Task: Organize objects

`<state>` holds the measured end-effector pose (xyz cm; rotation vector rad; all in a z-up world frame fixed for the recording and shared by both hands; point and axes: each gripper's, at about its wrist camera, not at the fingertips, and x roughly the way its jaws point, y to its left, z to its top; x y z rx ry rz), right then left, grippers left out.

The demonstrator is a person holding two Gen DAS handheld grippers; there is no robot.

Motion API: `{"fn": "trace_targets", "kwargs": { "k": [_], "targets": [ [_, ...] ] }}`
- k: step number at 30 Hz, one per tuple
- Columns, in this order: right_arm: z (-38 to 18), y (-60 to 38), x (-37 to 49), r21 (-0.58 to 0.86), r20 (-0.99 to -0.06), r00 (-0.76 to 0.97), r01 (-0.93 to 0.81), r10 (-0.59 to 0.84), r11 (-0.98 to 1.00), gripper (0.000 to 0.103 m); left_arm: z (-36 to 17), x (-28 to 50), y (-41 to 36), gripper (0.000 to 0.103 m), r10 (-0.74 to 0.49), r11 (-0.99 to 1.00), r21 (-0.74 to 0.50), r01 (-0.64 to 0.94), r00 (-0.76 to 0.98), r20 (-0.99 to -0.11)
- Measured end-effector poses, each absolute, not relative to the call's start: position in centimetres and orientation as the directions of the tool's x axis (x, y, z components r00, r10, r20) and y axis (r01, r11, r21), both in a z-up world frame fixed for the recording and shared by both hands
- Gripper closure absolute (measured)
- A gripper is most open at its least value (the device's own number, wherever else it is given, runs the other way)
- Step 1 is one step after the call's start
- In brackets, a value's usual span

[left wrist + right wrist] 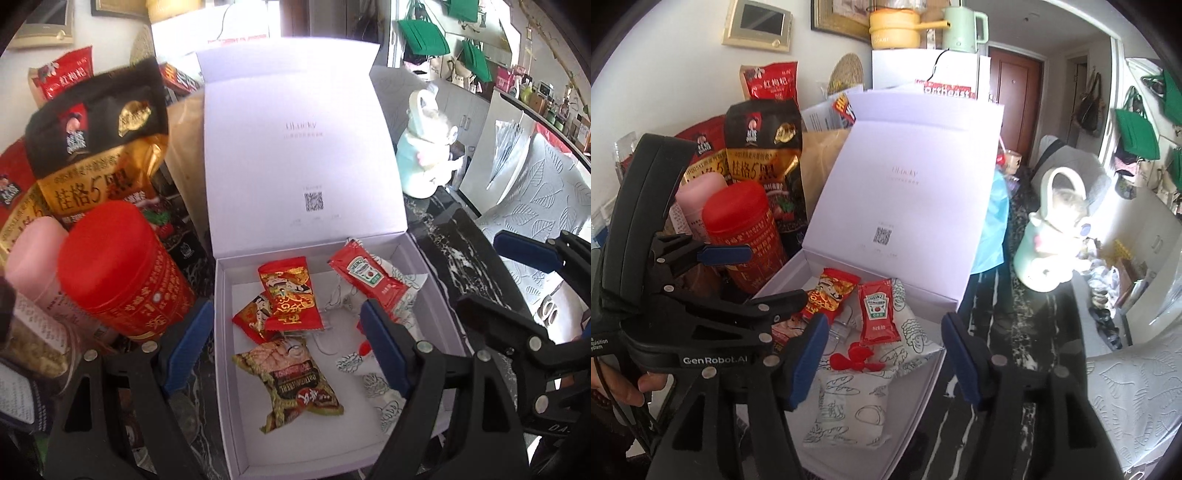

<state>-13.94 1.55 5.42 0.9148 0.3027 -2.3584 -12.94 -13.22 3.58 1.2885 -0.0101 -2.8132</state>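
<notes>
A white gift box (236, 369) (923, 380) stands open on the dark marble table, its lid (299, 147) upright behind it. Inside lie two red-gold candy packets (288, 295), a green-brown snack packet (295, 384), a Heinz ketchup sachet (365, 280) (877, 314), white patterned packets (849, 410) and a small red piece (853, 360). My left gripper (284, 347) is open over the box, holding nothing. My right gripper (882, 354) is open above the box's right part, holding nothing; it also shows in the left wrist view (517, 273).
A red tin (122, 273) (742, 232), a pink tube (37, 254) and black-gold snack bags (99, 140) crowd the box's left side. A pale ceramic figure (424, 147) (1052, 243) stands to the right. A leaf-patterned chair (546, 199) is beyond the table edge.
</notes>
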Motion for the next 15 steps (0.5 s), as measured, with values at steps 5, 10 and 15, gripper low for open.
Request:
{"fn": "trace_targets", "kwargs": {
  "k": [5,10,15],
  "targets": [
    [7.2,2.0,-11.9,-0.026,-0.646,-0.627,0.588,-0.435,-0.808,0.034,5.5,-11.5,-12.9,0.022,-0.049,-0.999,0.035,0.035,-0.684,-0.728],
    [9.0,2.5,-9.9,-0.041,-0.617,-0.656,0.579,-0.435,-0.814,0.034,7.6,-9.4,-12.9,0.022,-0.049,-0.999,0.03,0.04,-0.706,-0.707],
    [10.5,3.1,-7.9,-0.056,-0.593,-0.679,0.57,-0.432,-0.819,0.032,9.0,-7.4,-12.7,0.022,-0.046,-0.999,0.023,0.041,-0.721,-0.691]
  ]
}}
